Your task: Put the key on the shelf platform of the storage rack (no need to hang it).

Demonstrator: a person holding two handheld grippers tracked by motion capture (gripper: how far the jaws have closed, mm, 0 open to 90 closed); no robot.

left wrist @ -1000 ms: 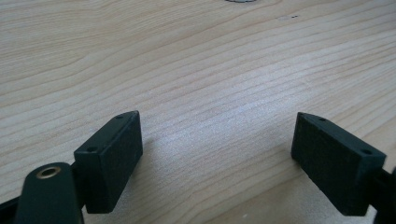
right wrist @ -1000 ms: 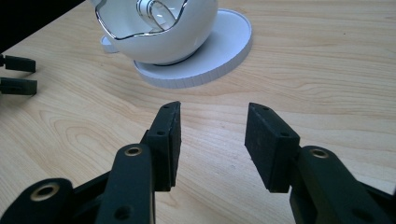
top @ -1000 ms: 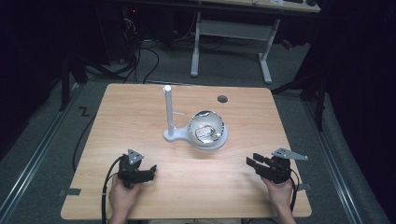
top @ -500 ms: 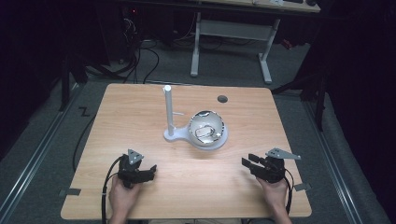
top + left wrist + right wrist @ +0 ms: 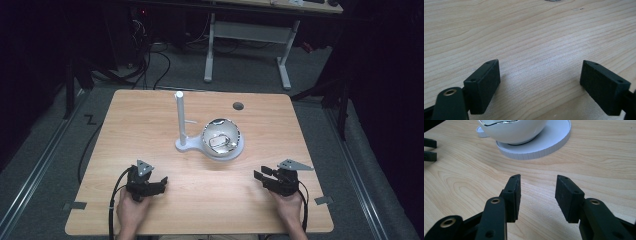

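Observation:
A white bowl with a shiny silver inside [image 5: 222, 136] [image 5: 511, 130] rests on a round white base [image 5: 221, 150] [image 5: 544, 143] in the middle of the wooden table [image 5: 150, 125]. A white upright post [image 5: 180, 117] rises from the base's left side. My left gripper [image 5: 161, 183] [image 5: 540, 82] lies near the front left, jaws wide open over bare wood. My right gripper [image 5: 259, 176] [image 5: 537, 192] sits at the front right, open and empty, pointing toward the bowl and well short of it.
A dark round grommet hole [image 5: 238, 106] sits near the table's far edge. A white desk frame [image 5: 247, 40] and cables stand on the floor beyond. The left gripper's jaw tips [image 5: 429, 150] show at the left edge of the right gripper view.
My right gripper has slid a little toward the front and left along the table. The left gripper, bowl and post have not moved.

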